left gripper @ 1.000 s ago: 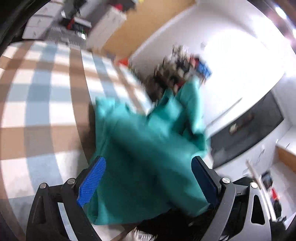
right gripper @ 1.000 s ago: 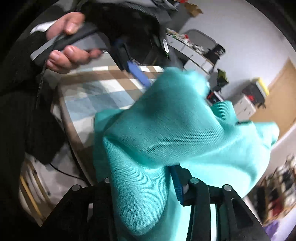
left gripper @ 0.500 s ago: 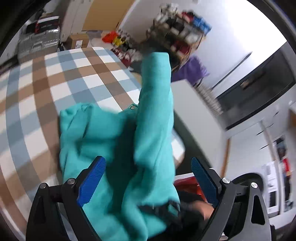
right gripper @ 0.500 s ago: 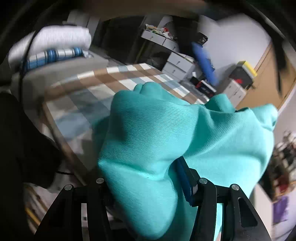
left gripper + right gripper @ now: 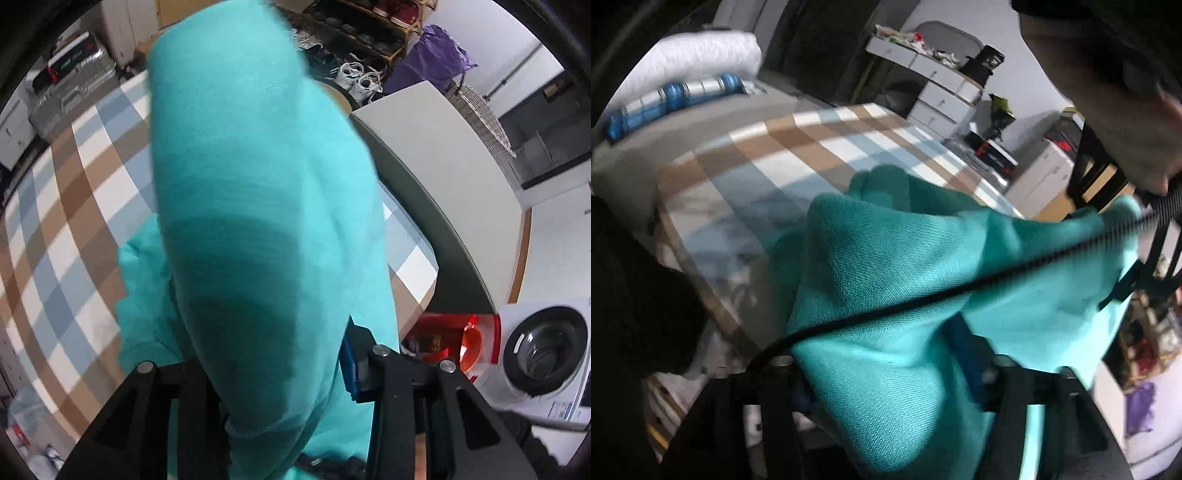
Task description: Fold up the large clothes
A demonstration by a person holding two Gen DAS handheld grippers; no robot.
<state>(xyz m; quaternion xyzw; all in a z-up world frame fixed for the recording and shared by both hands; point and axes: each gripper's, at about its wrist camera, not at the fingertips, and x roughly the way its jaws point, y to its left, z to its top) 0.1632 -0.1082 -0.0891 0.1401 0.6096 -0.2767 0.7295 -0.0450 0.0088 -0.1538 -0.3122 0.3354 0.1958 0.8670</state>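
A large teal garment (image 5: 258, 206) lies partly on a table with a brown, blue and white checked cloth (image 5: 74, 206). My left gripper (image 5: 271, 365) points steeply down and its jaws are closing on a thick raised fold of the garment. One blue pad (image 5: 349, 365) presses the cloth; the other is hidden under it. In the right wrist view the garment (image 5: 905, 266) drapes over my right gripper (image 5: 882, 365). Its jaws are opening wide with cloth lying loose between them. A person's hand (image 5: 1126, 122) and a black coiled cable (image 5: 960, 291) cross above it.
The table's edge (image 5: 701, 291) runs close to a dark-clothed person on the left. A white cabinet (image 5: 424, 147), a washing machine (image 5: 543, 354) and a shoe rack (image 5: 362, 33) stand beyond the table. A silver suitcase (image 5: 70, 96) and white drawers (image 5: 942, 96) stand at the far side.
My left gripper swung over the table, tipped downward and narrowed from wide open onto the teal fold. My right gripper's jaws spread apart from their grip on the cloth.
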